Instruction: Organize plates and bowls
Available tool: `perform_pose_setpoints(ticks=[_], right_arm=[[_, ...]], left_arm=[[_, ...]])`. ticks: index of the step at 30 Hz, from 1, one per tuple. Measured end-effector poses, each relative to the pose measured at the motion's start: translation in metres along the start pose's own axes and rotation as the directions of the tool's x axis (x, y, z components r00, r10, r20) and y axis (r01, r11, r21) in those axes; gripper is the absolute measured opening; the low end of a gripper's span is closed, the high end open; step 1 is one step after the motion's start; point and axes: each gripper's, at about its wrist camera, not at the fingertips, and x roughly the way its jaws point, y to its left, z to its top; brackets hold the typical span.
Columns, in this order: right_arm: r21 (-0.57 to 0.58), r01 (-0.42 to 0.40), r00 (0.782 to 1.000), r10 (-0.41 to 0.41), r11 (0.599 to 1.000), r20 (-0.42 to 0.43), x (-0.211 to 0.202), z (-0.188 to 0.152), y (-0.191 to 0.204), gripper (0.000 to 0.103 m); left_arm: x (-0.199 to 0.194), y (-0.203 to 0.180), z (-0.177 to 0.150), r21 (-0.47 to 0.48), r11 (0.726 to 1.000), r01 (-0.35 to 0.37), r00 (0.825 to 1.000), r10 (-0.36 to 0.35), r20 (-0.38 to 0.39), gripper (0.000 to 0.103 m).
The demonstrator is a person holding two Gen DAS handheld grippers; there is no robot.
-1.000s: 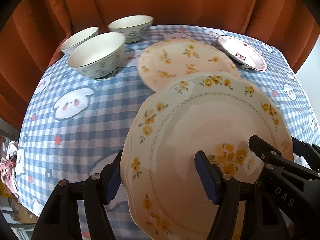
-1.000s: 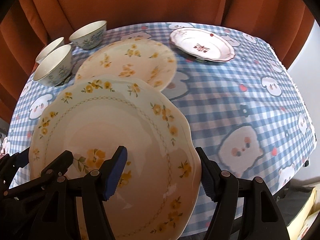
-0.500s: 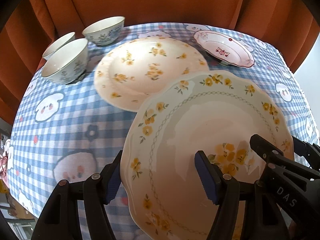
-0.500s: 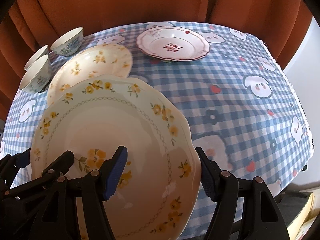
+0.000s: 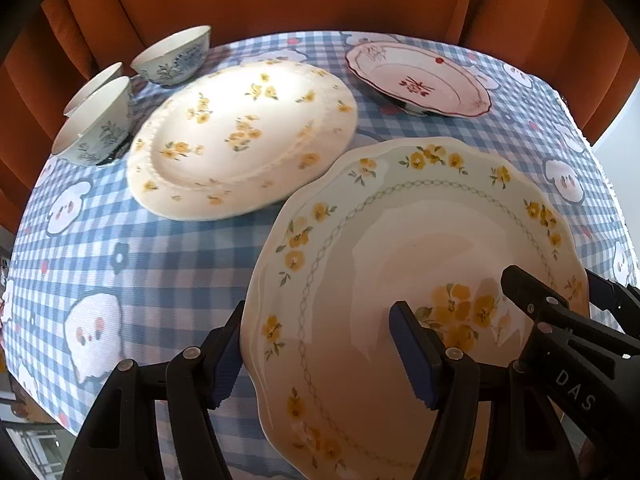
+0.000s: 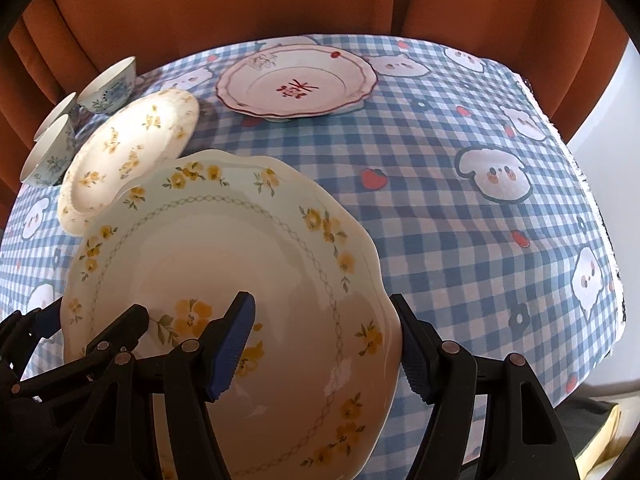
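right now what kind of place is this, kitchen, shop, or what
Probably a home dining spot: a table under a blue checked tablecloth with cartoon prints, floral plates and bowls laid out, and orange curtains behind.

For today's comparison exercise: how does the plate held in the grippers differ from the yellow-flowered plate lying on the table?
The held plate is lifted and tilted; the table plate lies flat. The held plate has a scalloped rim and a chain-pattern ring; the table plate's rim is round, its flowers scattered. Both are cream with yellow flowers.
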Motion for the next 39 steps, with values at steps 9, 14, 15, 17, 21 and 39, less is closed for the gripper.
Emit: perform_pose_setpoints(ticks=[9, 14, 15, 17, 21, 39], right_arm=[[0.002, 0.004, 0.999, -0.004, 1.000, -0.049, 0.020, 0.006, -0.024, 0.072], [0.000, -0.007, 0.997, 0.007, 1.000, -0.071, 0.030, 0.011, -0.030, 0.072], [0.001, -0.008, 0.997, 0.008, 1.000, -0.080, 0.033, 0.011, -0.030, 0.072], [-0.007, 0.000, 0.997, 0.000, 1.000, -0.080, 0.035, 0.012, -0.030, 0.071], [-0.011, -0.004, 0.997, 0.003, 1.000, -0.077, 0.035, 0.012, -0.030, 0.071], [0.032, 0.087, 0.995, -0.085, 0.996, -0.057, -0.009, -0.003, -0.024, 0.076]], left_arm=[[0.019, -0.022, 0.007, -0.001, 1.000, 0.004, 0.999, -0.004, -0.053, 0.069], [0.021, -0.028, 0.011, 0.012, 0.999, -0.030, 0.999, 0.031, -0.036, 0.070], [0.022, -0.030, 0.012, 0.012, 0.999, -0.034, 0.999, 0.035, -0.034, 0.070], [0.022, -0.030, 0.013, 0.009, 0.999, -0.034, 0.999, 0.034, -0.032, 0.070], [0.024, -0.032, 0.014, 0.005, 0.999, -0.039, 0.999, 0.040, -0.028, 0.071], [-0.006, -0.002, 0.010, 0.040, 0.998, 0.057, 0.998, -0.056, -0.034, 0.086]])
